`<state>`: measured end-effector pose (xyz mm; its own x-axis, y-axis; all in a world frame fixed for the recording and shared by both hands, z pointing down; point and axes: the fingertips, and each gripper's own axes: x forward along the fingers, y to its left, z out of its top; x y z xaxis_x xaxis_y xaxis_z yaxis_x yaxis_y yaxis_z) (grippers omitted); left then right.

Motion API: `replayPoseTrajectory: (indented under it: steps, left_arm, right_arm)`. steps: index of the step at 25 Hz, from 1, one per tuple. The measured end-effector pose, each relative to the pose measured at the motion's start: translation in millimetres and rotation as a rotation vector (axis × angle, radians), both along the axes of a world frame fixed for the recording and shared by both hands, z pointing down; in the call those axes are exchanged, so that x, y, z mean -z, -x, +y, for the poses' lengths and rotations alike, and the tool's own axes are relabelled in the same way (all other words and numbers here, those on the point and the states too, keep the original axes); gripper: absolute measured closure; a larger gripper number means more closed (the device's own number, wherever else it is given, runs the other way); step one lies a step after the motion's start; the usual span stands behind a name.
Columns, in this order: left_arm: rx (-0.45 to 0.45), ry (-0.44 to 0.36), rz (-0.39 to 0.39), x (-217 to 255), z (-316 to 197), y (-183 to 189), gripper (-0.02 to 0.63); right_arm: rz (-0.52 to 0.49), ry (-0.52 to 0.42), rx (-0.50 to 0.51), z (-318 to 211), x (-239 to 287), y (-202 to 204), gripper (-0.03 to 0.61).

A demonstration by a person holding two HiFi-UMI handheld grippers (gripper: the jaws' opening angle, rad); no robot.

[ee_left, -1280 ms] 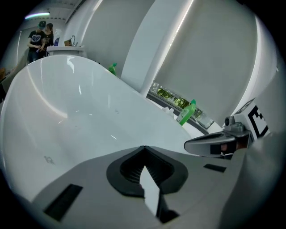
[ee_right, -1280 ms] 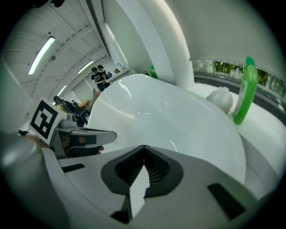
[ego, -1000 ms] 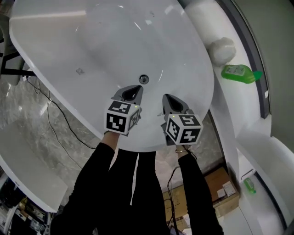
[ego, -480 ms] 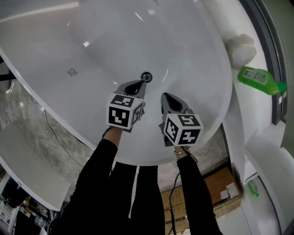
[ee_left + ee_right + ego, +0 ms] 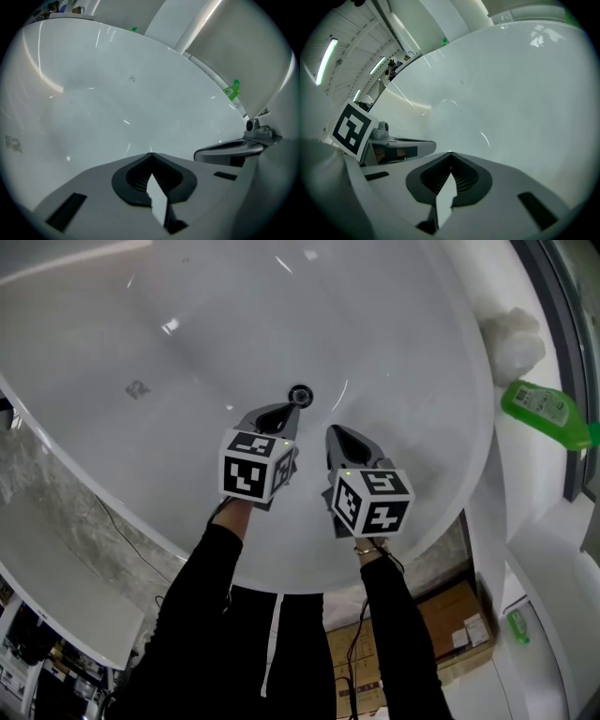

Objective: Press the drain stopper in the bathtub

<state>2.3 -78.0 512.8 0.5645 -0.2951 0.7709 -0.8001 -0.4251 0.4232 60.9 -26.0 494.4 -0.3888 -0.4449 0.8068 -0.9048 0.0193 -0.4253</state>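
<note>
Drain stopper [image 5: 300,395] sits just past my left gripper [image 5: 286,416]; it and the right gripper [image 5: 335,434] are pressed together, empty. I'd centre the left tip, push straight down.

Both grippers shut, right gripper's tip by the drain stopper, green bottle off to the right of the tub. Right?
No: the head view shows the left gripper with its tip by the drain stopper, the right gripper further back. Both shut and the green bottle right of the tub hold.
</note>
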Motion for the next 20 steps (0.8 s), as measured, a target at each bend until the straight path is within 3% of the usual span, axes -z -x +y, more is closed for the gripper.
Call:
replayPoseTrajectory:
  steps: [20]
  left_arm:
    - [-0.02, 0.059, -0.064, -84.1, -4.4, 6.0, 0.606]
  right_arm:
    - [0.004, 0.065, 0.013, -2.5, -64.0, -0.2, 0.577]
